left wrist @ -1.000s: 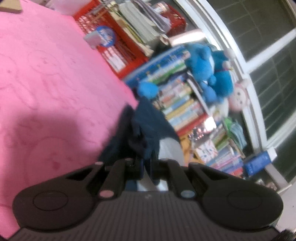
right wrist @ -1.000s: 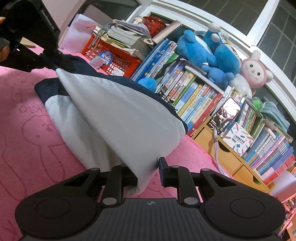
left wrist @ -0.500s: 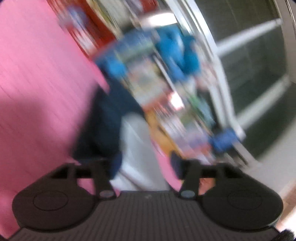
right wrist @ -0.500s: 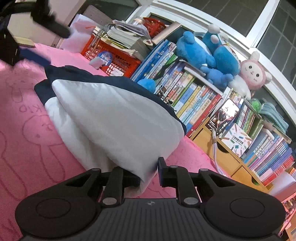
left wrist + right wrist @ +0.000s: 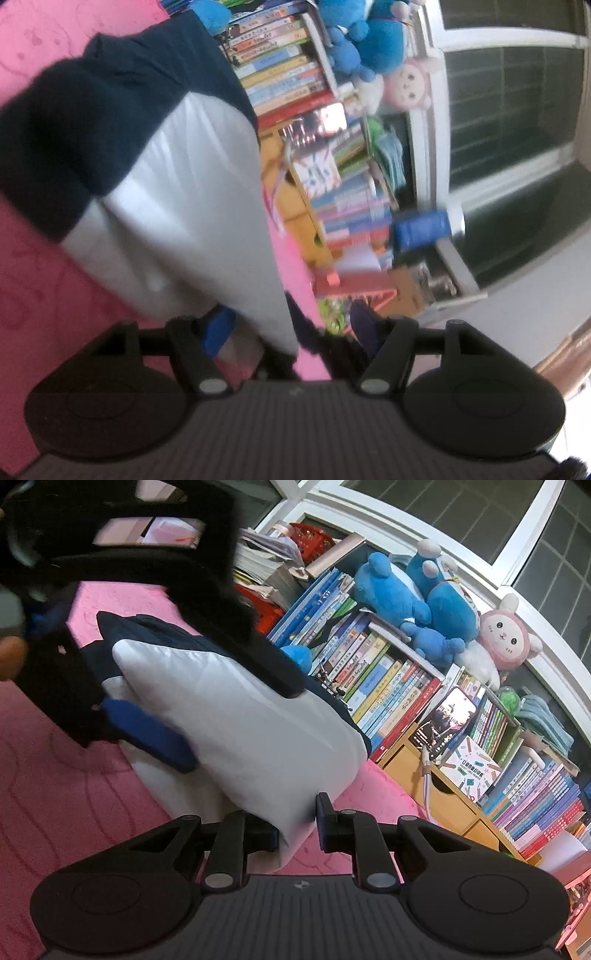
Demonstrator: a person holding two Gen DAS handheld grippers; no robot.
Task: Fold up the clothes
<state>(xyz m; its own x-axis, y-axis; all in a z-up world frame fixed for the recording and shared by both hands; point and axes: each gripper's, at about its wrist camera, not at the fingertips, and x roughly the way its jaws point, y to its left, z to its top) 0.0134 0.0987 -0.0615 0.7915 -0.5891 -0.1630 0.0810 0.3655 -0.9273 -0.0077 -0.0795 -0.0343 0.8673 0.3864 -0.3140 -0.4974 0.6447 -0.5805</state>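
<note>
Shirt, white body with navy shoulders, lies bunched on the pink surface, one white fold lifted toward the right gripper. Right gripper: clamped on the hem of that fold, fingers close together with cloth between them, held low over the surface and pointing toward the bookshelf. Left gripper: fingers spread wide, grasping nothing; white cloth hangs into the gap beside its left finger, contact unclear owing to blur. In the right wrist view the left gripper reaches in from the upper left, tilted down over the shirt, its blue-padded finger lying against the white fabric; a fingertip of the person's hand shows at the left edge.

Containers: red basket stands atop stacked papers behind the shirt. Bookshelf is packed with upright books; blue plush toys and a pink plush rabbit sit on top. Wooden drawer unit beside the surface carries a phone propped upright.
</note>
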